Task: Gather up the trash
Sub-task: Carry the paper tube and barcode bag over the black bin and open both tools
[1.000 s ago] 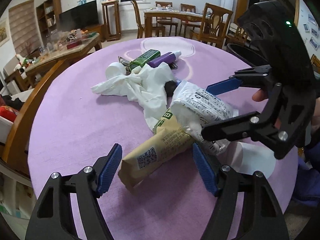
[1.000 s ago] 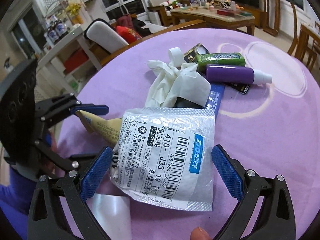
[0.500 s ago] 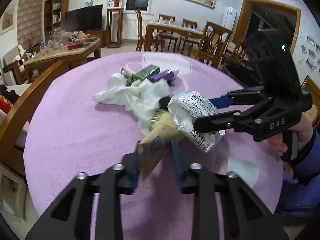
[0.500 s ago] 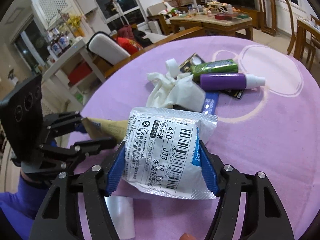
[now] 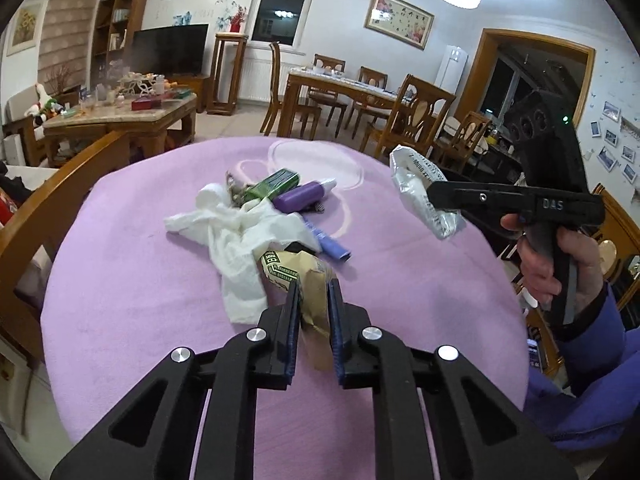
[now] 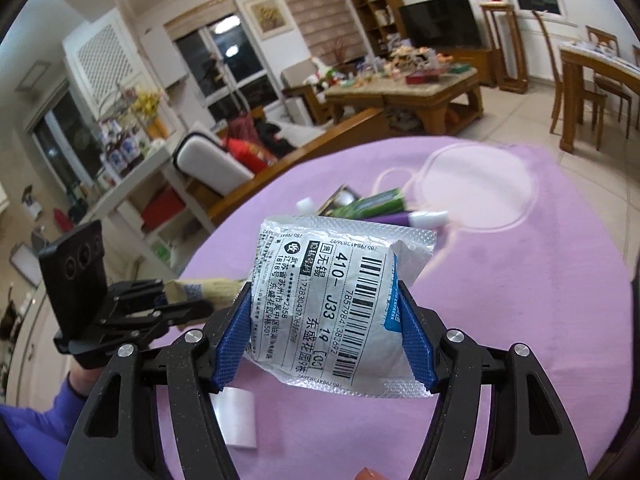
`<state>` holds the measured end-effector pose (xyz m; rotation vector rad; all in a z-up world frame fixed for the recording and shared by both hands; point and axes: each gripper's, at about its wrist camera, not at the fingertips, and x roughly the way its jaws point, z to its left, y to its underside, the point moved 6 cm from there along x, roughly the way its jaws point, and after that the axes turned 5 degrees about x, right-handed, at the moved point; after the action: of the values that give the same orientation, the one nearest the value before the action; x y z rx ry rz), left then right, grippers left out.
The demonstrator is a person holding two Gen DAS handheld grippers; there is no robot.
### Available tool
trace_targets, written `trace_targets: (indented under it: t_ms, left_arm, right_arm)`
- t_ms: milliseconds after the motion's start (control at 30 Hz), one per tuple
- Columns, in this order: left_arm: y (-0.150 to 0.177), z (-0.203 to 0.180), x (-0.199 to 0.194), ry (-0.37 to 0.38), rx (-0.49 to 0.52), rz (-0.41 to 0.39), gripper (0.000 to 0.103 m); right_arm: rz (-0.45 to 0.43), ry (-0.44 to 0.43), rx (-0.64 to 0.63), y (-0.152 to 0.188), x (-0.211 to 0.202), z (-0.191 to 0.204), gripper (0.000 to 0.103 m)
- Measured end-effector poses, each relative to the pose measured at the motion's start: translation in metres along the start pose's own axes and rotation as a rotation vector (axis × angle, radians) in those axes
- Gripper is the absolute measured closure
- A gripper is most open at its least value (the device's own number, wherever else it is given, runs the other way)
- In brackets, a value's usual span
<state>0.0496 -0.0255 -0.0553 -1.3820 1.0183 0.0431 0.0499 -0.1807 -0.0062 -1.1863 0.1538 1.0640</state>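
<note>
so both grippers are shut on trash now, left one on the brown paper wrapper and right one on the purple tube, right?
Not quite. The right gripper is shut on the silver plastic courier bag with the barcode label, as the right wrist view shows. The purple tube lies on the purple tablecloth. The left gripper does hold the brown paper wrapper.

Two wrist views, shared purple table

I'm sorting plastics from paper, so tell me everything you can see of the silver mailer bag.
The mailer bag is crinkled silvery plastic film with embossed sealed edges. A white shipping label with barcodes and Chinese print covers its face, with a blue strip at one side. It looks empty and squashed, bulging between the blue pads of the right tool, which is shut on it. It is lifted clear of the purple table, touching nothing else.
</note>
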Motion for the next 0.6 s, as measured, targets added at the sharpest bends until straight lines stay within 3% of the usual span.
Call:
trace_targets:
  t_ms: [300, 600]
  left_arm:
    - [-0.038, -0.043, 0.003, 0.048, 0.051, -0.048, 0.088]
    - [-0.087, -0.1, 0.035, 0.124, 0.106, -0.088, 0.088]
  right_arm:
    - [-0.101, 0.023, 0.065, -0.007, -0.058, -0.053, 0.036]
    - [-0.228, 0.076, 0.184, -0.001, -0.126, -0.133, 0.036]
